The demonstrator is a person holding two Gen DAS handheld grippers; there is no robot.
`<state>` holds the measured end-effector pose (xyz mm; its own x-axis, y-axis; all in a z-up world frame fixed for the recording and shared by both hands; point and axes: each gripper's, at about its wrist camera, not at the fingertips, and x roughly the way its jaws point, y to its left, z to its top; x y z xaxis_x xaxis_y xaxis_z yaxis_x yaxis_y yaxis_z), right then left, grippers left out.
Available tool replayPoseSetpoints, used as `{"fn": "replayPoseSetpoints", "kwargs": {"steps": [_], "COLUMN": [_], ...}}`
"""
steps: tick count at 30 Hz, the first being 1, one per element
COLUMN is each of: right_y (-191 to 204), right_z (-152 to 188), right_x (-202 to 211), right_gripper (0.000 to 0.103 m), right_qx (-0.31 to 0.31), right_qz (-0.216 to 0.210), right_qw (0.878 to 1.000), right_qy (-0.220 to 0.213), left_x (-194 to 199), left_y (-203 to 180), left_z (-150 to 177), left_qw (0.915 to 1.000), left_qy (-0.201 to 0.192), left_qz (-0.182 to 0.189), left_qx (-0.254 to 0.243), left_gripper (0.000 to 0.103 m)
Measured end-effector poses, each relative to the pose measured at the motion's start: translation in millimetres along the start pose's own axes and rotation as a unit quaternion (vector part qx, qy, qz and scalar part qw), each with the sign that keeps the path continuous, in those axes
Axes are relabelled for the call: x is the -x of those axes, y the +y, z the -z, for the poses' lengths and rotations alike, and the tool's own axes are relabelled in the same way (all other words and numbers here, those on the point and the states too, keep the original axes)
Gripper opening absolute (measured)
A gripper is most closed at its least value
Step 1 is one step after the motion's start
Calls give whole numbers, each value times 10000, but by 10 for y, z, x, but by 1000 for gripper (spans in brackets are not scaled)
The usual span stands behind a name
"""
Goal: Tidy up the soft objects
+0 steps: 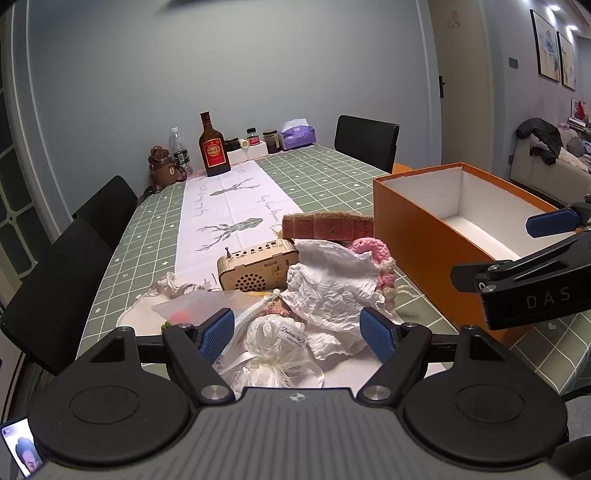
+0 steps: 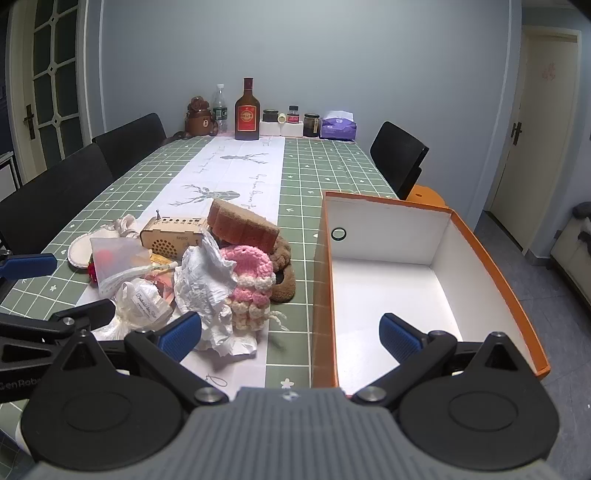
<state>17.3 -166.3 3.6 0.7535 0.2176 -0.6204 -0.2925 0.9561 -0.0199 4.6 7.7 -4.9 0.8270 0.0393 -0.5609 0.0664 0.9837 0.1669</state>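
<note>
Light: dim, cool indoor cast | Source: ceiling spotlights [image 1: 554,8] at upper right | Glare: bright white inner wall of the orange box [image 2: 391,236] | Shadows: soft | Focus: sharp mid-frame | Distortion: strong fisheye bending at edges

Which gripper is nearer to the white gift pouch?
Left. The left gripper hangs open right over the pouch, which lies between its fingers. The right gripper is open beside it, over the orange box wall.

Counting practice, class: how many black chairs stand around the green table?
3. Two chairs side by side along the table's left edge, one at the far right edge. More may be hidden behind the cameras.
</note>
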Motion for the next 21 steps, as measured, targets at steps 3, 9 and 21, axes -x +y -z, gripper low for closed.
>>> {"fn": "replayPoseSetpoints", "kwargs": {"steps": [3,9,21], "right_y": [7,49,87], "right_z": [6,-2,1], "right_x": [-10,-19,0], "right_gripper": [100,100,100], "right_qx": [17,70,95], "right_qz": [-4,3,8], "right_qw": [10000,10000,10000], "right_qy": [5,27,-19], "left_x": [-6,-15,-13], "left_y": [7,19,49], "left_z": [1,8,23], "left_qw": [10000,10000,10000], "left_qy": [4,33,28], "left_qz": [-5,-12,-44], "left_qx": [8,28,62], "left_gripper": [91,91,91]}}
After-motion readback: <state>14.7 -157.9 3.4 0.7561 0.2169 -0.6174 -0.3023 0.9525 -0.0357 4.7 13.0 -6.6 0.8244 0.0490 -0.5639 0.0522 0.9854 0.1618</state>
